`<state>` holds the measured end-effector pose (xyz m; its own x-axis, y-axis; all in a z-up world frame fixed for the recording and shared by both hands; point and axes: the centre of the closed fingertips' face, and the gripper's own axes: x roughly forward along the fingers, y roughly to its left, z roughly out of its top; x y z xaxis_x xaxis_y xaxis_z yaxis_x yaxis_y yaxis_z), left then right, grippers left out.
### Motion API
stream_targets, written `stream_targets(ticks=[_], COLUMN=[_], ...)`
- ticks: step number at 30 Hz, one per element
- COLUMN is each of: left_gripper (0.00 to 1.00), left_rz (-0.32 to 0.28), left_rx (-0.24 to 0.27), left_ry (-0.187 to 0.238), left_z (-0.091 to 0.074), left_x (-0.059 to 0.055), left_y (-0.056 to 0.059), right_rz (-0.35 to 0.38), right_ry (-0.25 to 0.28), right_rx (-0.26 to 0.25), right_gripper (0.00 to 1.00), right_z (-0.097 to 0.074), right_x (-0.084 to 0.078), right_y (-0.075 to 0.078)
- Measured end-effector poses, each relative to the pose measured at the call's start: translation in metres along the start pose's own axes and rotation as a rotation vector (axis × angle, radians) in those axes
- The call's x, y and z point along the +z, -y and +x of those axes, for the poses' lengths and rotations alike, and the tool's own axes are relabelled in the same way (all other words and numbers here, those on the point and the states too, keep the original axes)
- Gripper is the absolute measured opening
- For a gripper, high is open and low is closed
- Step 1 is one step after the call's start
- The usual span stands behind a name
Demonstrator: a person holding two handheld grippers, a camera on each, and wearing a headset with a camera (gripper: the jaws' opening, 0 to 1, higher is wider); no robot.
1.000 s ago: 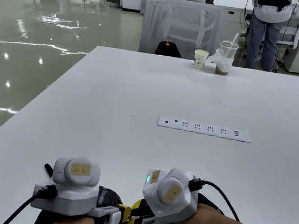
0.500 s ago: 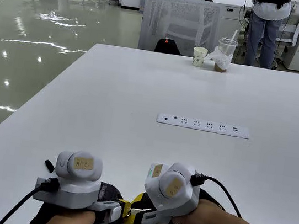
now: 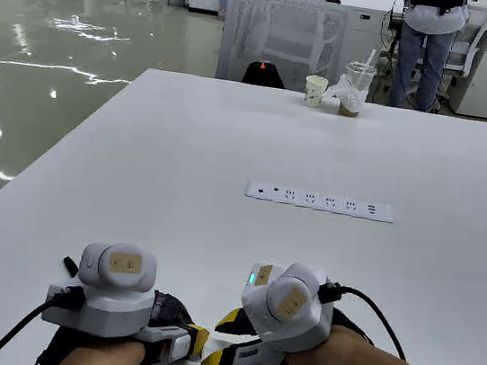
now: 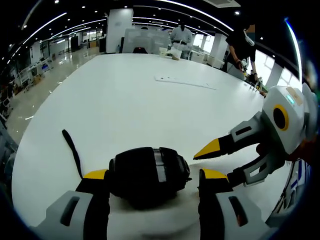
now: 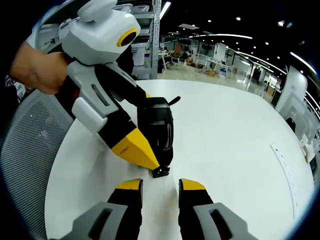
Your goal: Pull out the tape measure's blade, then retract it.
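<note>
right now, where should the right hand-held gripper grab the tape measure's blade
On the small dark end tab jutting from the tape measure, which the left hand-held gripper clamps. Come straight in with the right hand-held gripper; its open jaws face the tab.

The tape measure [image 4: 149, 172] has a matt black case with a glossier grey band. The left gripper [image 4: 154, 175] and right gripper [image 5: 161, 186] have smooth white plastic shells. The bench [image 3: 231, 144] is smooth matt white.
</note>
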<state>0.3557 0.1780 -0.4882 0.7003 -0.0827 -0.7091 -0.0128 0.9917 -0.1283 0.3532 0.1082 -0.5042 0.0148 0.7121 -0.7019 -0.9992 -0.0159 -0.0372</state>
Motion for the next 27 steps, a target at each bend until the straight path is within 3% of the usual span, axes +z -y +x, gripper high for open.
stream_targets(ticks=[27], left_gripper=[0.77], left_rz=[0.113], left_rx=[-0.086], left_ry=[0.014], left_z=[-0.027], left_x=[-0.011], left_y=[0.014], right_rz=[0.131], right_ry=[0.023], right_rx=[-0.143], right_gripper=[0.42], right_z=[-0.062], right_x=[-0.036], right_y=[-0.017])
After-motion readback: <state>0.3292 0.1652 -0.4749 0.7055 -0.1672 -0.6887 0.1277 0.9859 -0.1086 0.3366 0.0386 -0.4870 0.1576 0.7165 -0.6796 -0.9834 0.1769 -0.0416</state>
